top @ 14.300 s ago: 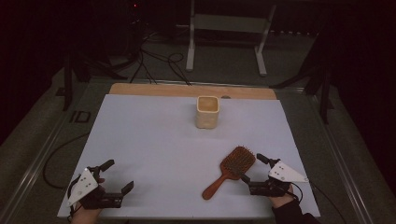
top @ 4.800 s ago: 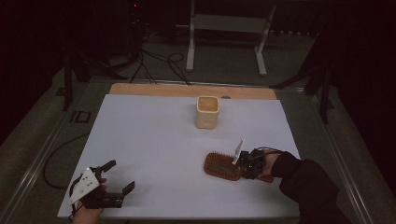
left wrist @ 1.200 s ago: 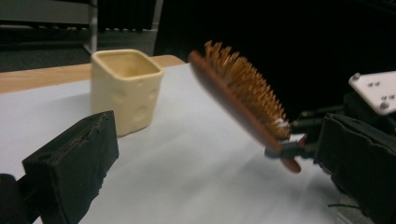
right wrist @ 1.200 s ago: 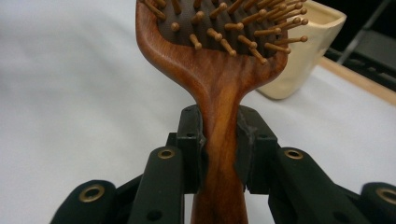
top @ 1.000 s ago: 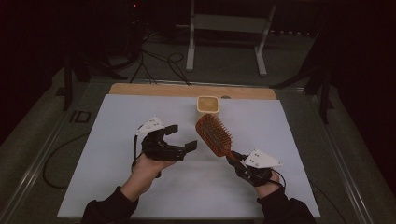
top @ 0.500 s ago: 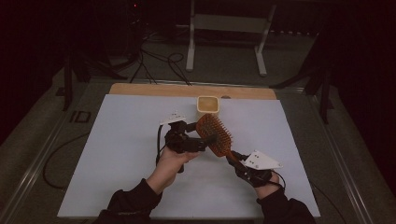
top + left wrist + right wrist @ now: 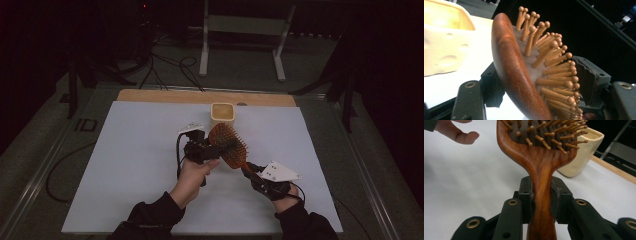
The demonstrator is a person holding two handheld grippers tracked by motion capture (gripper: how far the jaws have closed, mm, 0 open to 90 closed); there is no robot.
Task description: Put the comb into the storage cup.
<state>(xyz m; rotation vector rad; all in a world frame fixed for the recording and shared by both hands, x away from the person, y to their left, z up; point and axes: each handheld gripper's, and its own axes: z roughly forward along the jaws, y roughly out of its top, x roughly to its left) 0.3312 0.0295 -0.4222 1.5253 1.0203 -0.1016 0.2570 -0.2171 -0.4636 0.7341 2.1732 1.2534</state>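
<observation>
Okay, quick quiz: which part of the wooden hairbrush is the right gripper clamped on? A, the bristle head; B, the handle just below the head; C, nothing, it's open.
B: in the right gripper view, the right gripper pinches the hairbrush handle just below the head.

Hairbrush [image 7: 229, 144] between both tools, before the cup [image 7: 222, 113] on the table [image 7: 125, 150]

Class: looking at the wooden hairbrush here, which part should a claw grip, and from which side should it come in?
Grip the hairbrush at its narrow neck, jaws closing on the two smooth edges, approaching from the handle end. The right claw does this; the bristled head is wide and uneven.
</observation>
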